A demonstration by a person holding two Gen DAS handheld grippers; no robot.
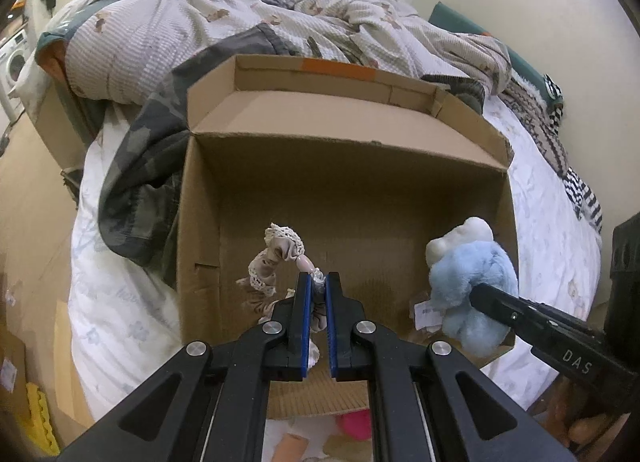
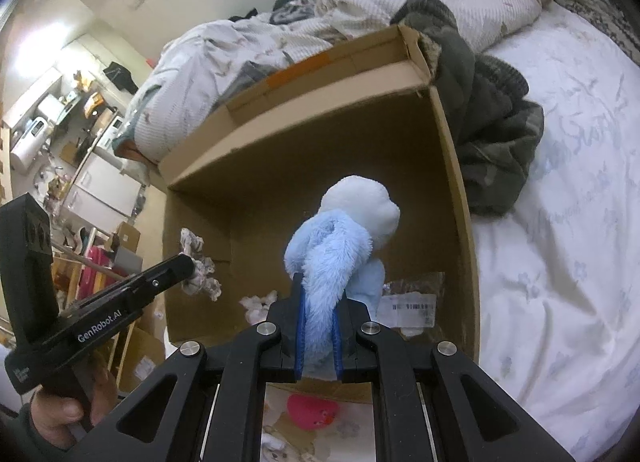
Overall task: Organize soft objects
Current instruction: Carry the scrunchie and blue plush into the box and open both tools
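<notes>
Right wrist view: right gripper [image 2: 318, 298] clamps a blue plush toy [image 2: 340, 234] pointing lengthwise up over the cardboard box [image 2: 456, 197]. Left gripper [image 1: 317, 282], marked "GenRobot.AI", is closed on a lace-trimmed scrunchie [image 1: 276, 258] above the box.

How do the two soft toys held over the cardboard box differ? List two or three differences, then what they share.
The doll is beige, thin and lace-trimmed; the plush toy is pale blue and white, bulky and fluffy. The doll hangs in the left tongs, the plush toy in the right tongs. Both are clamped over the open cardboard box.
</notes>
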